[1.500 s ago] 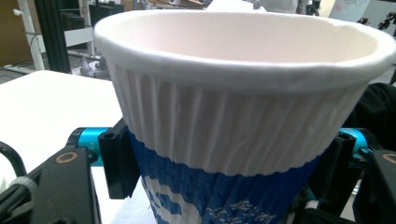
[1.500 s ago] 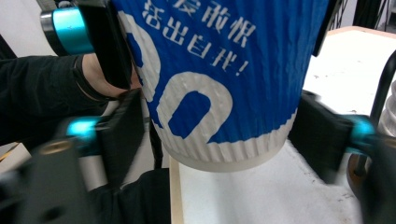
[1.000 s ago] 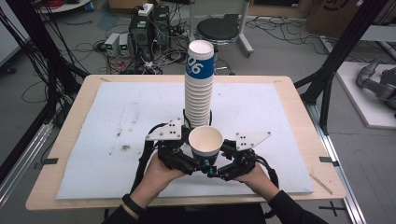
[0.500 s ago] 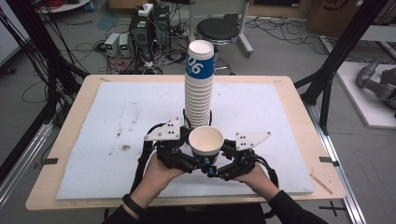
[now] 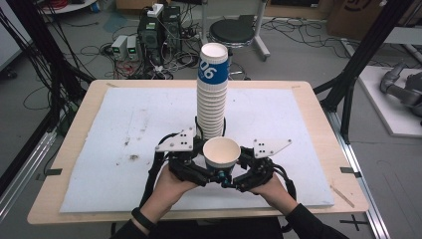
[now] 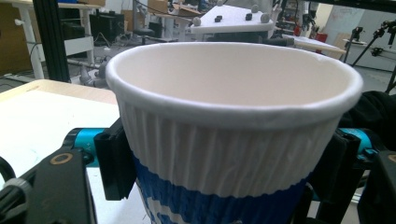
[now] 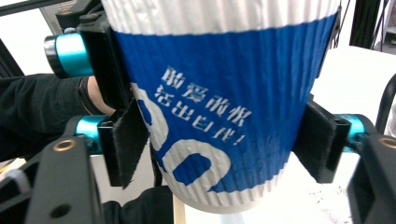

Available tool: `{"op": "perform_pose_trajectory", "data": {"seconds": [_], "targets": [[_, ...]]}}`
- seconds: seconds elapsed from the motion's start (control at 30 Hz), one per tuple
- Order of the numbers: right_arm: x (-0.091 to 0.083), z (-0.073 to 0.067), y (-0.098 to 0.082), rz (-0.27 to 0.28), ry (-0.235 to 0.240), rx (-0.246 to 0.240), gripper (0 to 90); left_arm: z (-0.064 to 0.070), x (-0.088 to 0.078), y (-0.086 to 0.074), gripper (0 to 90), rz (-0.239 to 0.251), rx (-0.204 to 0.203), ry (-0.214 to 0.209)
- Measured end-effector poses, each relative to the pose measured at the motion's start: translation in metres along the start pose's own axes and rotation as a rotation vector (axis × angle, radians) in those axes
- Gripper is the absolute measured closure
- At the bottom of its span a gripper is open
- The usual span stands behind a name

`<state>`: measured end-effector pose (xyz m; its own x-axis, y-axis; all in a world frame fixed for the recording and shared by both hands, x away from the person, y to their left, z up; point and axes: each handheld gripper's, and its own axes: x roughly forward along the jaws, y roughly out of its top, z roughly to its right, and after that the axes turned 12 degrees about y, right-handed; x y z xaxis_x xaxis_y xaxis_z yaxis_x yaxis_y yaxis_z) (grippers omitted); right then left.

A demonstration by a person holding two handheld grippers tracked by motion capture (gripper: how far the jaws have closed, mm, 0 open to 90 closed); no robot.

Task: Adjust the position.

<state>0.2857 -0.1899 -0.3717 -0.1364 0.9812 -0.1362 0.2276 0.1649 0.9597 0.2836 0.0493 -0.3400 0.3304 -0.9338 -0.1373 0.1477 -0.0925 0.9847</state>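
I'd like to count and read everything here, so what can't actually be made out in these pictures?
Foot of the stack of cups: high view, hidden behind the single cup.
Number of cups in the stack: high view, the rims are too small and blurred to count.
Single cup's base: left gripper view, cut off by the bottom edge.
Single cup's rim: right gripper view, cut off by the top edge.

Robotics laboratory: black frame posts point(image 5: 358, 64) are standing around a wooden table point(image 5: 89, 114). Power boxes point(image 5: 124, 47) and tangled cables point(image 5: 94, 50) are lying on the grey floor, beside a stool point(image 5: 238, 31).
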Motion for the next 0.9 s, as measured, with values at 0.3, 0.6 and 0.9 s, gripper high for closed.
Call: {"op": "perform_pose_trajectory", "data": {"seconds": [0.3,0.6,0.9], "targets": [[0.0006,0.0005,-0.0004,-0.014,-0.003,-0.006,27.9,0.0004,-0.0011,0.0023,18.6,0.011,-0.008,0.011],[0.0024,0.0000,-0.0013,-0.023,0.002,-0.015,28.0,0.0003,-0.0032,0.0049,18.0,0.029,-0.029,0.001],[0.0026,0.0002,-0.0017,-0.021,-0.002,-0.023,28.0,0.0004,-0.0033,0.0052,18.1,0.039,-0.044,-0.002]]}}
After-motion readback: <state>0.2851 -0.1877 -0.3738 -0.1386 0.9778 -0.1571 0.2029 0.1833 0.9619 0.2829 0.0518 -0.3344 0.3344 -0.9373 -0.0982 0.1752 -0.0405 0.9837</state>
